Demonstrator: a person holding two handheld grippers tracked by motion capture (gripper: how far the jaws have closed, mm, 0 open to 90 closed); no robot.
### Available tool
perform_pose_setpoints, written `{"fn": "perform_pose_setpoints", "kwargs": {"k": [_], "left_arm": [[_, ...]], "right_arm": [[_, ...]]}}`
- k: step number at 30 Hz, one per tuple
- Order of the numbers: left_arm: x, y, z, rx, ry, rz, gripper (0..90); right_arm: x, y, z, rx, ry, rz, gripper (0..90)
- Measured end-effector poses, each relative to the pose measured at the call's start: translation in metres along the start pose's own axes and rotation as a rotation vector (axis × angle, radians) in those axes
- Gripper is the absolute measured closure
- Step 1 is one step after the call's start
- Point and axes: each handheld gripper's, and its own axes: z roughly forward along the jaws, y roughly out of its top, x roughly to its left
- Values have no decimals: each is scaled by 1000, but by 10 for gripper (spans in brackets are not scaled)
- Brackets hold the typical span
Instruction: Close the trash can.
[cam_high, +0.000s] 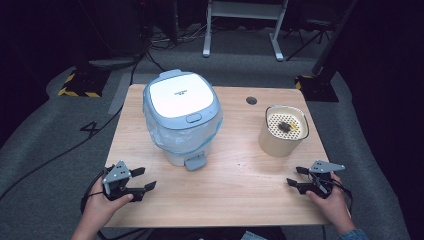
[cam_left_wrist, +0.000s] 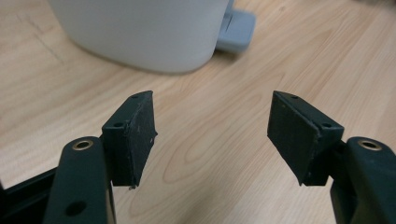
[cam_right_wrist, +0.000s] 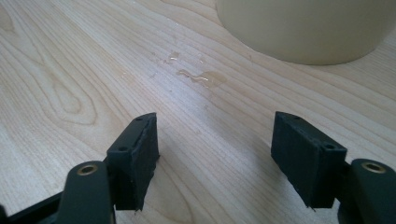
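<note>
A white pedal bin (cam_high: 181, 117) with a pale blue lid and a clear bag liner stands at the table's centre left; its foot pedal (cam_high: 195, 162) faces me. A cream round canister (cam_high: 283, 131) with a perforated insert and dark residue on it sits at the right. My left gripper (cam_high: 142, 178) rests open at the front left corner, held by a hand. In the left gripper view the bin's base (cam_left_wrist: 140, 32) and pedal (cam_left_wrist: 238, 30) lie ahead of the open gripper (cam_left_wrist: 212, 135). My right gripper (cam_high: 296, 176) is open at the front right, below the canister (cam_right_wrist: 303, 28).
The wooden table (cam_high: 235, 190) has a round cable hole (cam_high: 251, 100) at the back. A small wet patch (cam_right_wrist: 201, 77) lies on the wood in front of the canister. Cables and stand legs sit on the grey floor behind the table.
</note>
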Motion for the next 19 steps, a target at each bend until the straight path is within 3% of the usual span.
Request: {"fn": "perform_pose_setpoints", "kwargs": {"k": [8,15,19], "left_arm": [[5,-13,15,114,53,0,311],[6,-20,27,196,109,44,246],[8,-22,29,177,105,43,212]], "right_arm": [[0,0,0,0,0,0,323],[0,0,0,0,0,0,323],[0,0,0,0,0,0,323]]}}
